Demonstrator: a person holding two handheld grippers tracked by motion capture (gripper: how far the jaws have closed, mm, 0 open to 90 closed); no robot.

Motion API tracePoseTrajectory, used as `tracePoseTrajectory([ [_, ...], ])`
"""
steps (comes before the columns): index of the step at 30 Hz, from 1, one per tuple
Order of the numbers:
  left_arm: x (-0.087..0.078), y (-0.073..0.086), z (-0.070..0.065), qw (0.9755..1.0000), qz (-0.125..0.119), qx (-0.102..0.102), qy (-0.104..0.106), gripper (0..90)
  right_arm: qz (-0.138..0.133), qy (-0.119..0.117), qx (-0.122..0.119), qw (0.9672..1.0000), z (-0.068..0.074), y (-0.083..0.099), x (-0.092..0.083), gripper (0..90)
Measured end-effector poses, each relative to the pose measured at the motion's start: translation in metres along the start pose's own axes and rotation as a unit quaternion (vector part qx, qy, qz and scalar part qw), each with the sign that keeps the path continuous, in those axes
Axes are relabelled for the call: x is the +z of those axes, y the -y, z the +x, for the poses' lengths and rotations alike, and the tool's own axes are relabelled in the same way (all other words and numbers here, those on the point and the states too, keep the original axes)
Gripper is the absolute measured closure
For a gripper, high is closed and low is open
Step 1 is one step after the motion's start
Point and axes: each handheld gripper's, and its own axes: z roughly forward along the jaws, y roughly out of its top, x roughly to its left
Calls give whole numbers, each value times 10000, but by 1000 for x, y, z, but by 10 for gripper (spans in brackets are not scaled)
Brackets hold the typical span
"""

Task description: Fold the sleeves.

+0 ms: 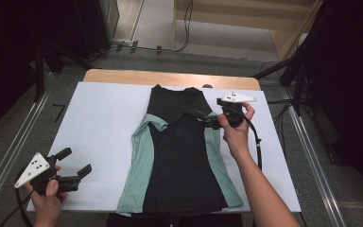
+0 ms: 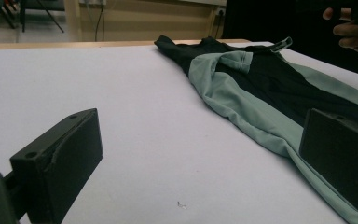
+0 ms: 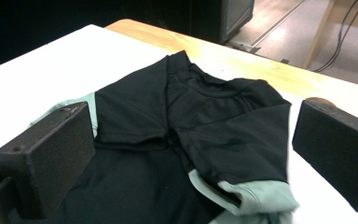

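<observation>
Black and mint-green shirt [image 1: 182,151] lying flat on the white-covered desk [image 1: 104,123], collar toward the far edge, hem at the near edge, slightly right of the desk's centre. The body panel is black; the side panels are pale green. Both short sleeves are folded inward over the chest: the one on my left shows a green cuff [image 1: 157,122], and in the right gripper view the other sleeve [image 3: 242,140] lies across the chest as a black flap ending in a green cuff near the lower edge of that view.

My right gripper [image 1: 203,118] is held over the shirt's right shoulder area, near the far right part of the desk, my right hand [image 1: 236,130] wrapped round its body. Its jaws stand wide apart, with the folded sleeve and collar between and beyond them; they grip nothing. Whether they touch the cloth I cannot tell.

My left gripper [image 1: 75,163] hovers at the near left corner of the desk, in my left hand [image 1: 47,201], well apart from the shirt. Its jaws are likewise spread, holding nothing; in the left gripper view bare white desk lies between them, and the shirt's green side panel [image 2: 242,107] runs toward the right-hand jaw.
</observation>
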Motion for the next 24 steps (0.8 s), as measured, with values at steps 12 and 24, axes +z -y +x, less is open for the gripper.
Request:
tracePoseTrajectory([
  [12,1,0,-1,10000,30,5,6,0,-287,172,-31,9994,-6,15,-30,0],
  [24,2,0,-2,10000,62,62,-2,0,-424,270,39,9987,-11,36,-54,0],
])
